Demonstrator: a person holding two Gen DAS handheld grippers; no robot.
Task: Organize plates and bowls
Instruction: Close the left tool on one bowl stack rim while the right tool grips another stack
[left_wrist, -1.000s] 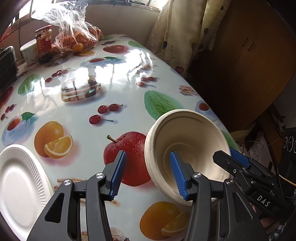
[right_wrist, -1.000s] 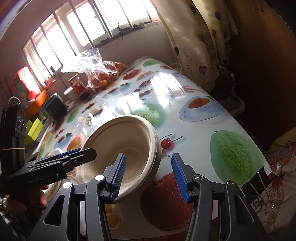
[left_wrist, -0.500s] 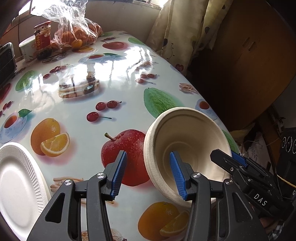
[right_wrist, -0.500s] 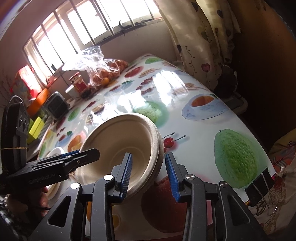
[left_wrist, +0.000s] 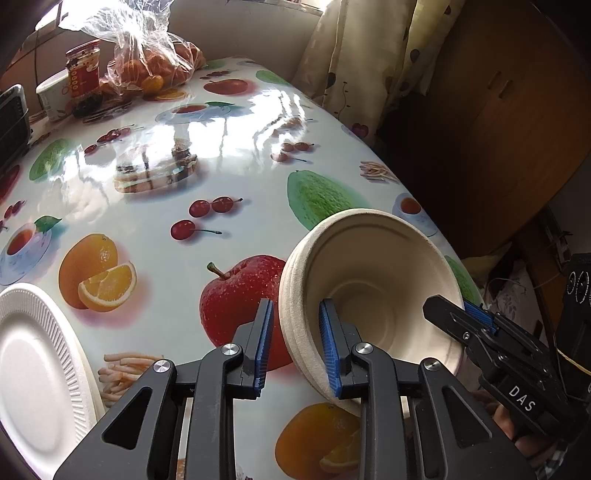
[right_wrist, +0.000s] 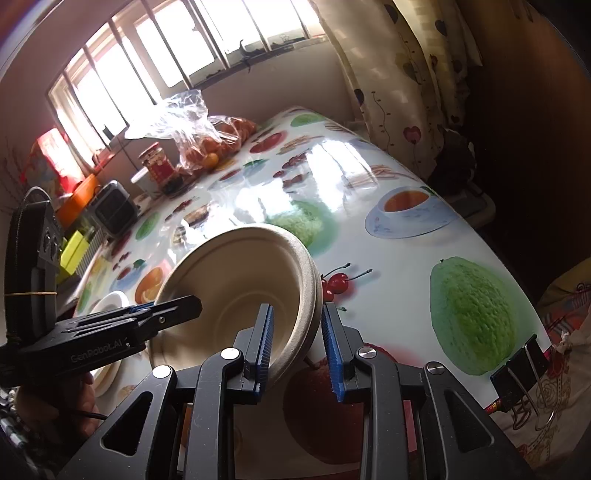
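Left wrist view: the left gripper (left_wrist: 295, 341) has just been closing, its gap much narrower than a second ago, with the near rim of the beige paper bowl (left_wrist: 373, 280) between its blue fingers (left_wrist: 264, 343). One finger sits outside the rim and the other inside the bowl; whether both press the rim I cannot tell for sure, though a thin slit shows beside the outer one. The bowl is tipped up on edge, its opening facing the camera, above the fruit-print tabletop (left_wrist: 155, 221) near the printed red apple. The right gripper (left_wrist: 458, 314) reaches in from the lower right and pinches the bowl's opposite rim. A white ribbed paper plate (left_wrist: 33, 365) lies flat at the left edge, where it was before. Far back stand a red-labelled jar (left_wrist: 83, 70) and a clear bag of oranges (left_wrist: 151, 66).

Right wrist view: the right gripper (right_wrist: 297, 345) has likewise been closing; its fingers (right_wrist: 266, 339), wide apart a second ago, now bracket the doubled rim of the bowl (right_wrist: 236, 295), one inside, one outside, close against it. The bowl looks like two nested bowls, tilted steeply over the tabletop (right_wrist: 388, 236). The left gripper (right_wrist: 177, 308) comes in from the left onto the far rim. A black binder clip (right_wrist: 517, 369) grips the tablecloth edge at the right.
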